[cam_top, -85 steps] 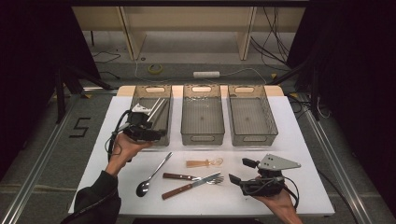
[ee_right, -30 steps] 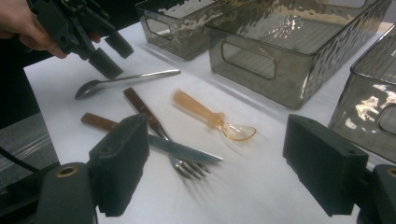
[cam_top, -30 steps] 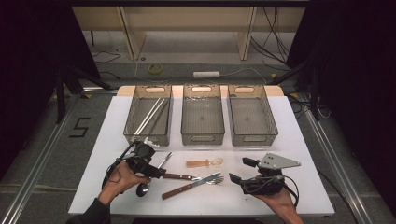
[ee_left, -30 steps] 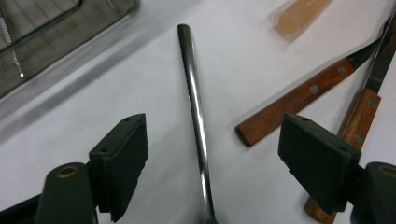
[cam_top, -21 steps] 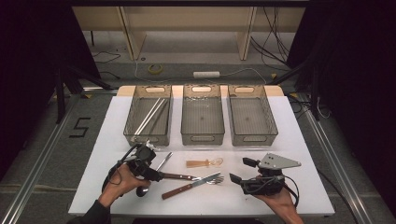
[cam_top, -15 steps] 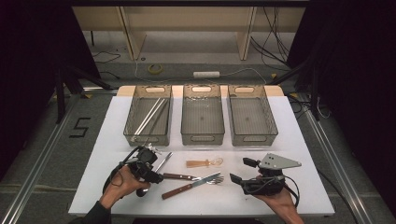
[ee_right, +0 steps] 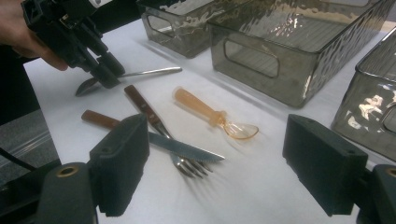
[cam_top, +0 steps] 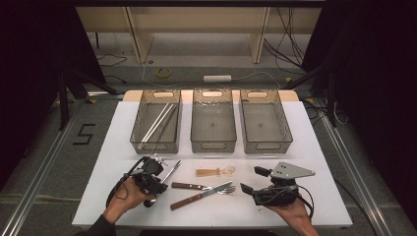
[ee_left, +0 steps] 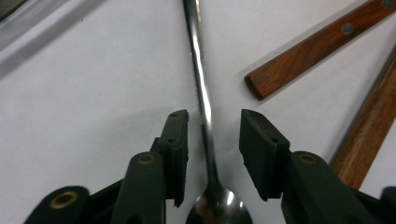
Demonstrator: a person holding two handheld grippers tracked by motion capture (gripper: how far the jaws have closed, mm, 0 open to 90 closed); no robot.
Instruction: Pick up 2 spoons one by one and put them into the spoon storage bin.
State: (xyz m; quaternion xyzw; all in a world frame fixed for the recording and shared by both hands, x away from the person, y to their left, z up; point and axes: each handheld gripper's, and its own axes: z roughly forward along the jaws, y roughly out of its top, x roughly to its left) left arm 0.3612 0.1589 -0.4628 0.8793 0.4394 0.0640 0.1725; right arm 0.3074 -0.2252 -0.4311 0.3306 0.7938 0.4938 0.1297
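Your left gripper (ee_left: 214, 140) has just been closing around the spoon (ee_left: 201, 84) handle, pads not yet touching; your right gripper (ee_right: 233, 158) rests wide open.

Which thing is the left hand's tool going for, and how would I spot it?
Start at the left bin and come to the table's near edge. There lies a metal spoon, its thin handle between the tool's pads; alone among the cutlery, it is all steel.

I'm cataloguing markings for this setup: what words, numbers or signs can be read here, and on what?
"5": black mark on the grey floor, left of the table.
No readable text on the three bins, the cutlery or either claw.
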